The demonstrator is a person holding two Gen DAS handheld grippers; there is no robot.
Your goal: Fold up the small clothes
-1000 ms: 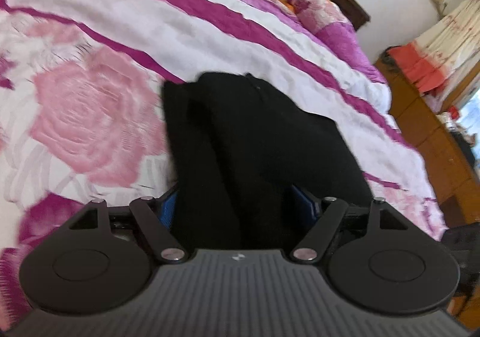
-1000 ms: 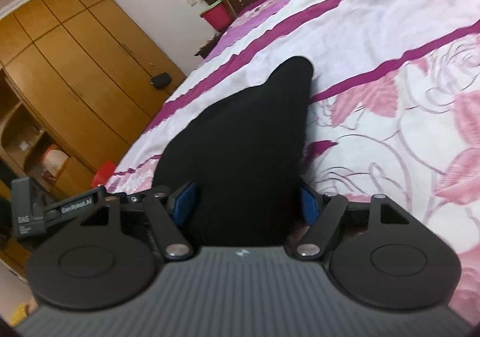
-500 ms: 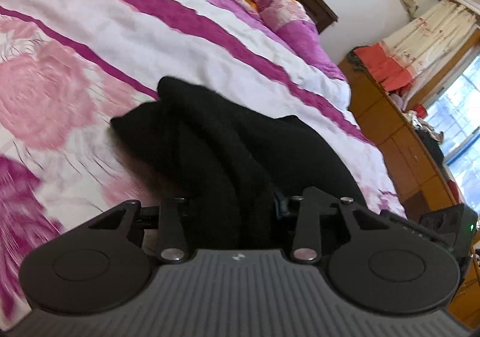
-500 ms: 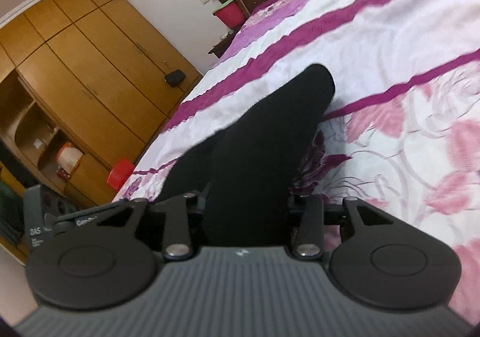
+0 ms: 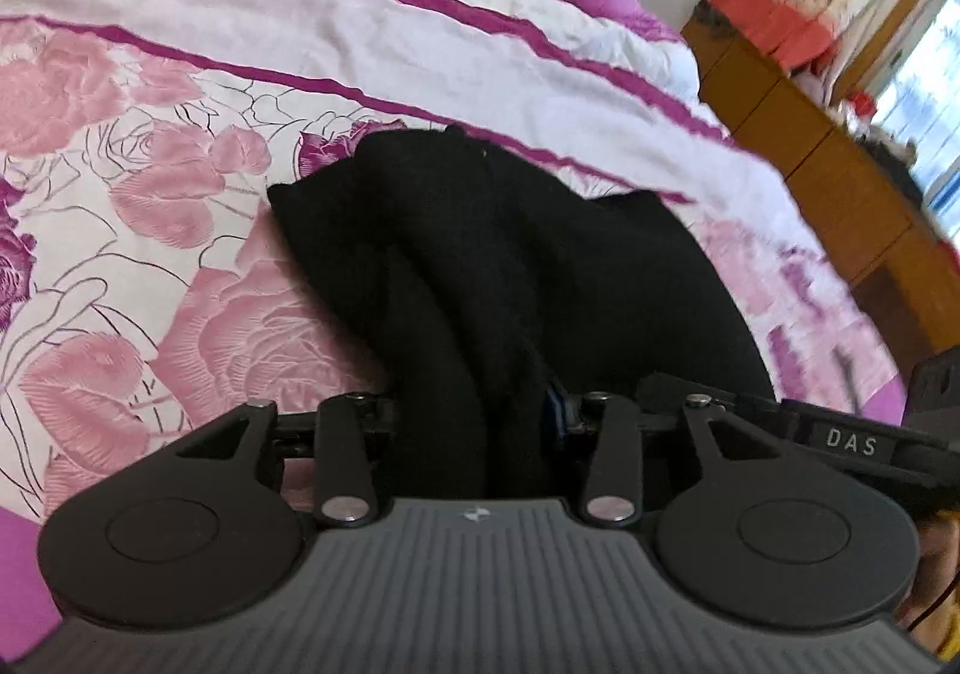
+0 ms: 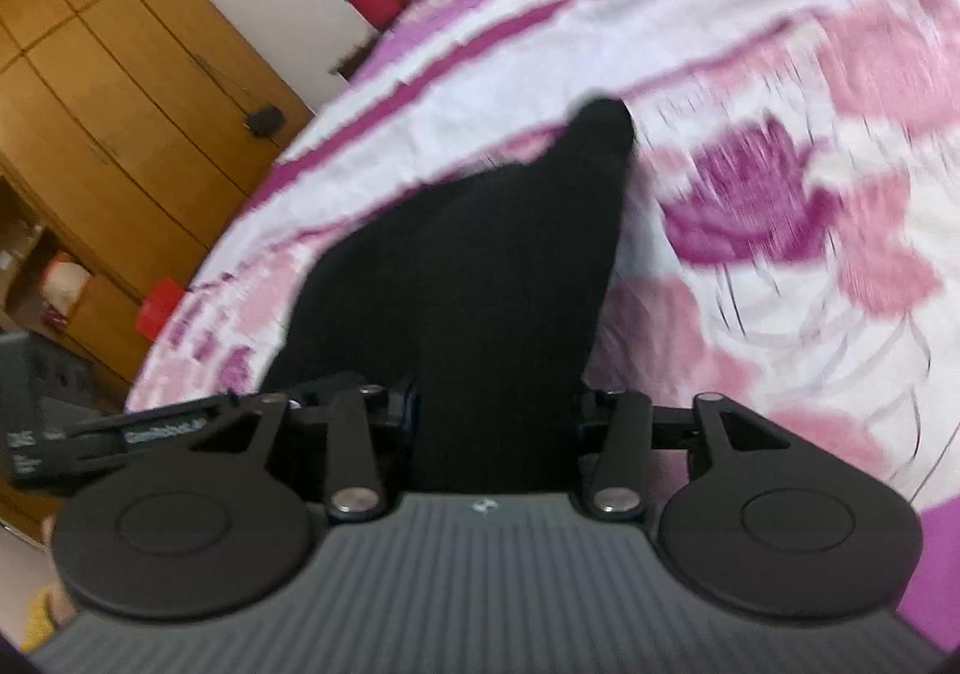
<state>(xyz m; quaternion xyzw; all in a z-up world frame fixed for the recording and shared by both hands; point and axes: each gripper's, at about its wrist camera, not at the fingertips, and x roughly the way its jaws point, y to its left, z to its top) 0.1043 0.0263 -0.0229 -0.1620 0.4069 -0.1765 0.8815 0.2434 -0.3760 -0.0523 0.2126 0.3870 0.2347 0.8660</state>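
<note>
The black garment (image 5: 498,278) lay bunched on the flowered bedspread (image 5: 180,146), its near edge gathered into both tools and its far corner (image 6: 600,128) trailing on the cover. The left gripper (image 5: 474,422) was clamped on 1 thick wad of cloth, and the right gripper (image 6: 498,410) was clamped on another. The right view was blurred, so layers were hard to count, but no tidy fold showed; likely the folding was only starting, with flattening and stacking left.

Left gripper (image 5: 474,422) jaws clamp black garment (image 5: 480,254).
</note>
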